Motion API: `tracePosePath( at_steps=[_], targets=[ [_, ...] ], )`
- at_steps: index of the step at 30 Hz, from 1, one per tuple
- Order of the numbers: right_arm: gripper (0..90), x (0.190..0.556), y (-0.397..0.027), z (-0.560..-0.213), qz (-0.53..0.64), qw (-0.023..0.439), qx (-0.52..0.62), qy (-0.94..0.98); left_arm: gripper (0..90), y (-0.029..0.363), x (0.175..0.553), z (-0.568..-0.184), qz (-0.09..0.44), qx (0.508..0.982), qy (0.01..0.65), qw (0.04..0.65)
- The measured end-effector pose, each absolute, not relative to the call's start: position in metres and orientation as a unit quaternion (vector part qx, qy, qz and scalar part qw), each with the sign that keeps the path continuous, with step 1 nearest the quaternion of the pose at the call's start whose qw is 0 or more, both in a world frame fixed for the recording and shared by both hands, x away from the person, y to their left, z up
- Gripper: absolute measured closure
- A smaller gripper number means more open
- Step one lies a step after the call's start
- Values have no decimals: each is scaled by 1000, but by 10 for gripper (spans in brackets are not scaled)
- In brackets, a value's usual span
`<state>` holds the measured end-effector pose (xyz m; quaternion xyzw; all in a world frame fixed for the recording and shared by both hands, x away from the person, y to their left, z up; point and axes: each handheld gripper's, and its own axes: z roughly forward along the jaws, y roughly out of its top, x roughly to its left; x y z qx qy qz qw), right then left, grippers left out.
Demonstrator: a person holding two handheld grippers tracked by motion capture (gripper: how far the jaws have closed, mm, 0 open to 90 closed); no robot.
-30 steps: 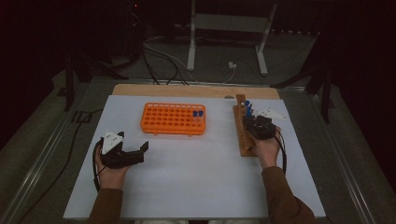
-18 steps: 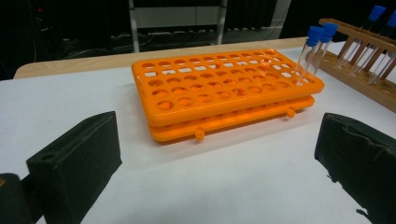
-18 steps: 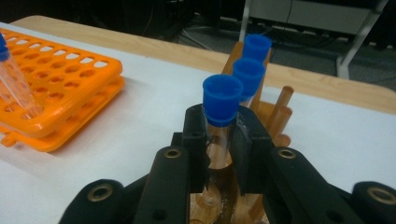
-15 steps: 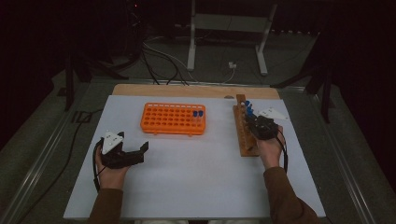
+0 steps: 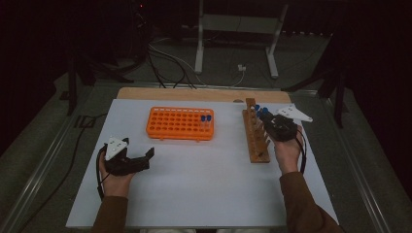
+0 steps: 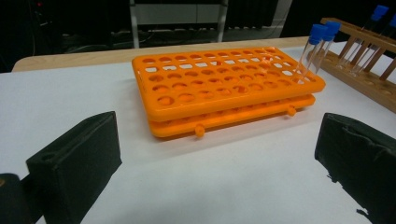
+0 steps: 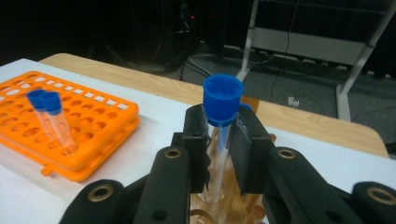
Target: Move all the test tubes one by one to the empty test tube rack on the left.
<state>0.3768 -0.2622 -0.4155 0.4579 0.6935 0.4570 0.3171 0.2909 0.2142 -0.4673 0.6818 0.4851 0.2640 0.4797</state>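
In the right gripper view's lower centre, the right gripper (image 7: 219,140) is clamped on a blue-capped tube (image 7: 220,135), its lower end in the wooden rack (image 7: 219,210); in the high view that rack (image 5: 256,133) sits right of centre; at lower left the left gripper (image 5: 145,158) rests on the white table (image 5: 204,184), jaws wide apart, holding nothing; farther up stands the orange rack (image 5: 180,124), two capped tubes (image 5: 206,120) at its right end.
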Motion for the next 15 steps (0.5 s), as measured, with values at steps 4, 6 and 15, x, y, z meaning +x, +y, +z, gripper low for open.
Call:
tracePosePath(
  at_steps=[4,6,15],
  targets=[
    [777,371,-258,-407,466,318,444,696,12,214,291,-467,258,678,483,490],
    [777,369,-254,-404,471,310,436,701,23,213,291,-466,258,678,477,496],
    [776,363,-232,-409,488,270,411,722,23,191,293,-457,254,688,431,526]
  ],
)
